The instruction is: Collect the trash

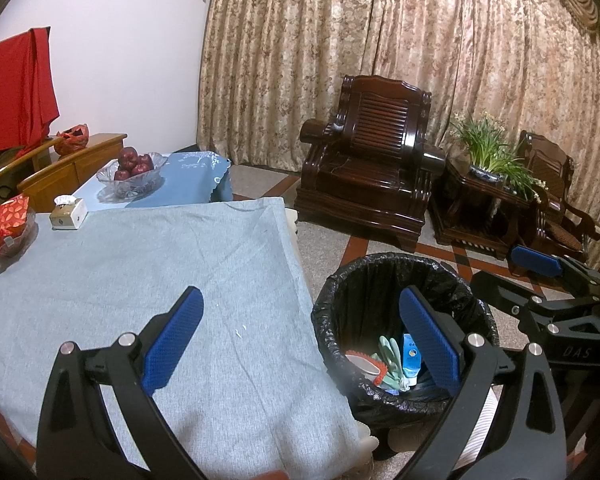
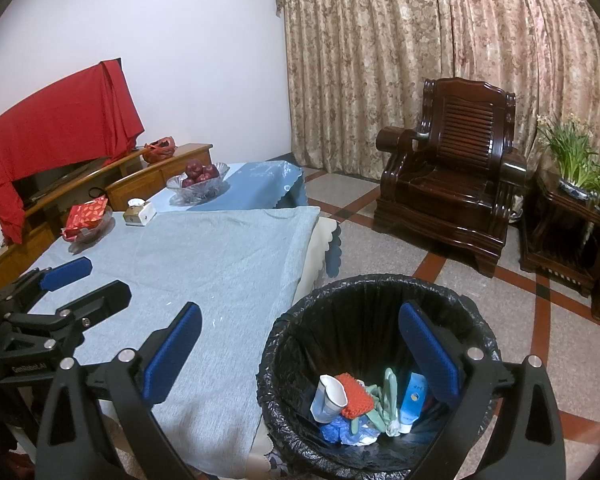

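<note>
At far left a red cloth (image 2: 60, 120) drapes over a dark set on a wooden cabinet (image 2: 156, 178). In front of it the table, under a grey cloth (image 2: 204, 264), carries a red packet (image 2: 86, 216) on a glass dish, a tissue box (image 2: 140, 212) and, farther back, a bowl of apples (image 2: 198, 178). A few white specks (image 1: 240, 330) lie on the grey cloth, perhaps crumbs, too small to tell. The left gripper (image 1: 300, 336) hangs over the table's near corner with its blue pads spread wide and nothing between them. Just beside the table stands the bin (image 2: 300, 320), lined with a black bag; the trash lies in its bottom: a paper cup (image 2: 332, 398), an orange scrubber (image 2: 354, 396), green gloves (image 2: 386, 400), a blue tube (image 2: 414, 398) and crumpled blue plastic (image 2: 346, 432). The right gripper (image 2: 300, 344) hovers at the bin's rim, also spread apart and empty. Beyond, a dark wooden armchair (image 2: 452, 184) faces the curtain (image 2: 420, 40), with a potted plant (image 2: 572, 160) on a side table at right.
</note>
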Demonstrator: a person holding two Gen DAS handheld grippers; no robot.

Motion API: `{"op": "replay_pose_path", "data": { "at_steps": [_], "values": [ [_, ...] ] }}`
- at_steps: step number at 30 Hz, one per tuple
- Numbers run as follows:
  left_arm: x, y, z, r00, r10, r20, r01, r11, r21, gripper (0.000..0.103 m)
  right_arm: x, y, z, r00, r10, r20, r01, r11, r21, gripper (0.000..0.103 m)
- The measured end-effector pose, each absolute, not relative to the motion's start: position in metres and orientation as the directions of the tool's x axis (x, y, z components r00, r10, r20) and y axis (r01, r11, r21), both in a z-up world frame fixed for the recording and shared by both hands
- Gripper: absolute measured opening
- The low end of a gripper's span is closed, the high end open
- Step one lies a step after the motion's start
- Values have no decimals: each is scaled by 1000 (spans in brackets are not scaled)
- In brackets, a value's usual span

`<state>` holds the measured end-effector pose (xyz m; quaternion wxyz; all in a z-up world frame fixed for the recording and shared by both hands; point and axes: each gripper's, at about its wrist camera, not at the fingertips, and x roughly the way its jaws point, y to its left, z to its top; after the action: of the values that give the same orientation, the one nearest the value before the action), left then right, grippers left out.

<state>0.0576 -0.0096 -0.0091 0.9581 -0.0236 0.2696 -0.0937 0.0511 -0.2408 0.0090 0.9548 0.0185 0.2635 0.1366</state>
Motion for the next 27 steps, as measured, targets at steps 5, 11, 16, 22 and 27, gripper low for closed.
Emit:
{"op": "replay_pose_path", "data": {
  "at_steps": [5,11,16,22,27],
  "values": [
    [57,-9,-8,837,-192,-513,167,981,-96,96,52,-241,9,823,271,-500,-251,962,108,97],
    [58,-9,-8,835,-194,-515,166,981,-100,96,52,-241,10,823,270,-500,-250,962,108,97],
    [56,-5,-12,832,-191,-521,161,982,-102,96,50,-239,8,822,269,-502,-249,962,109,97],
    [54,-4,-14,830,-191,-523,161,982,-103,96,45,-236,4,819,270,-505,-248,962,112,97],
    [53,-3,-17,828,-190,-527,160,982,-104,96,45,-240,0,818,271,-507,-249,962,114,97]
  ]
}}
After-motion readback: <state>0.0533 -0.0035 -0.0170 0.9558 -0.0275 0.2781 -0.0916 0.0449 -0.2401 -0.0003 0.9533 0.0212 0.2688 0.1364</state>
